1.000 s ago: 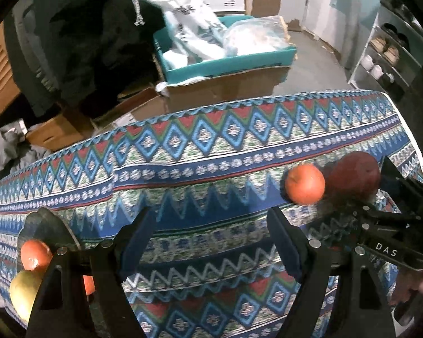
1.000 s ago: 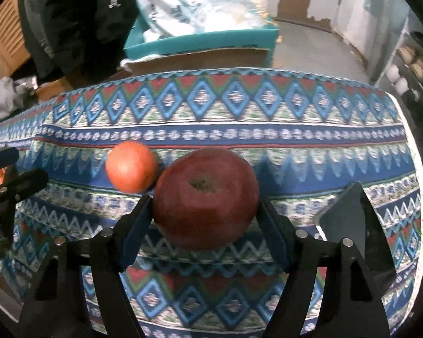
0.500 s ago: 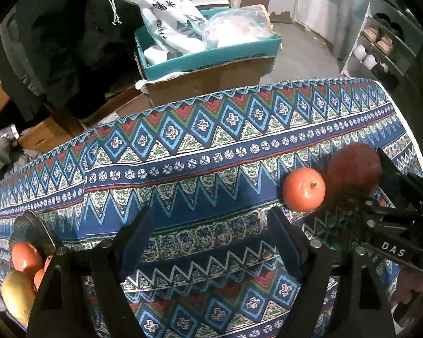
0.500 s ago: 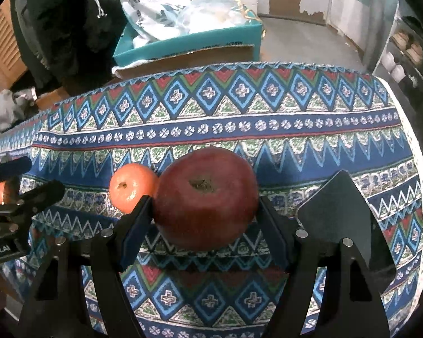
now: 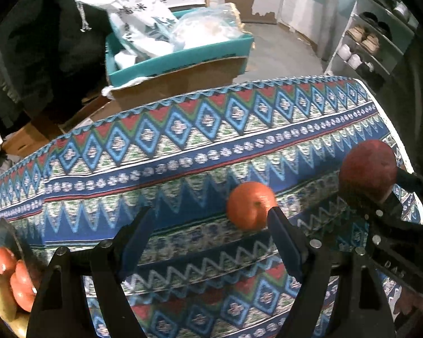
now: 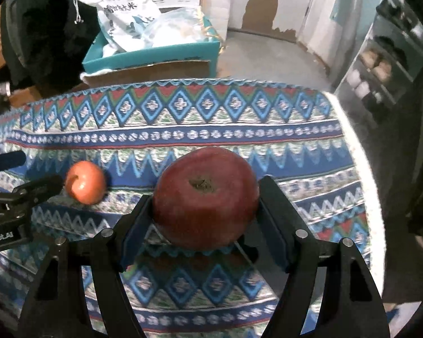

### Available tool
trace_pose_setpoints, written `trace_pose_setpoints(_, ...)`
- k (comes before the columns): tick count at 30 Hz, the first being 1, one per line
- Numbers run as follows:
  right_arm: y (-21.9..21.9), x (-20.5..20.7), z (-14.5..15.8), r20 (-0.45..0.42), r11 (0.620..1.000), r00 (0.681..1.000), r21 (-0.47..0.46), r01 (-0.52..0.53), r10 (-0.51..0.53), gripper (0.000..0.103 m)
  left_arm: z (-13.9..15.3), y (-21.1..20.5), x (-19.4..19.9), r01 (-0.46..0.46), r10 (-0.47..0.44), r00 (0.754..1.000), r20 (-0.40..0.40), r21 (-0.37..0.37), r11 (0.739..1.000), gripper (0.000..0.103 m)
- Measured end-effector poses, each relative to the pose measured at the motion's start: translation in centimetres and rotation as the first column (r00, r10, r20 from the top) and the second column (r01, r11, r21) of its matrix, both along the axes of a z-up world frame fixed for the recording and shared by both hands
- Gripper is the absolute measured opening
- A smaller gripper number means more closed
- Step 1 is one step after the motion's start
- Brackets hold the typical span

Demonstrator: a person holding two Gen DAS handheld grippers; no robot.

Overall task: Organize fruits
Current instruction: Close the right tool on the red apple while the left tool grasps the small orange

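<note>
"Robot_AI" on left tongs (image 6: pixel 2 236)

One red apple (image 6: pixel 204 197), one orange (image 5: pixel 249 205) — plus two hand-held grippers (others at the edge uncountable).

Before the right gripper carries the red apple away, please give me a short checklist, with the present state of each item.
1. Red apple sits between both pads of the right gripper: ok.
2. Apple is lifted clear of the patterned cloth: cannot tell.
3. Left gripper is open and holds nothing: ok.
4. Orange lies loose on the cloth, apart from the apple: ok.
5. Fruits already wait at the left edge, by a dark plate: ok.
6. Free room for the apple on that plate: cannot tell.
</note>
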State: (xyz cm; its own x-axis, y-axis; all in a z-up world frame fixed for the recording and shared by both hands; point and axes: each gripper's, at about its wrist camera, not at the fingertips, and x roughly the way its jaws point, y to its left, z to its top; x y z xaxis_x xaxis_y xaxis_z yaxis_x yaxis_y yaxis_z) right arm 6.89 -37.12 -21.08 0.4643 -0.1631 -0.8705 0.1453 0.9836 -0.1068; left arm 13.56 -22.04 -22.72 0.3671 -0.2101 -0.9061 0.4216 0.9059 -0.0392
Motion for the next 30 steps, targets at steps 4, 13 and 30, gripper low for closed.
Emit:
trace_pose_setpoints(4,0.0,-0.1,0.2,0.002,1.0,1.0,-0.008,0.0,0.0,0.074,-0.7,-0.9,0.0,-0.002,0.002,1.0,-0.02,-0.017,1.0,0.083)
trace_pose_setpoints(13,-0.6,-0.2,0.8,0.012,1.0,1.0,0.015,0.022,-0.023,0.074,-2.7,-1.7,0.8,-0.014,0.013,0.999,-0.048,-0.02,1.0,0.081)
trace_pose_setpoints(30,1.0,0.1,1.5,0.031,1.0,1.0,0.022,0.001,-0.002,0.074,-0.7,0.2,0.0,0.006,-0.007,1.0,-0.014,-0.057,0.998,0.045)
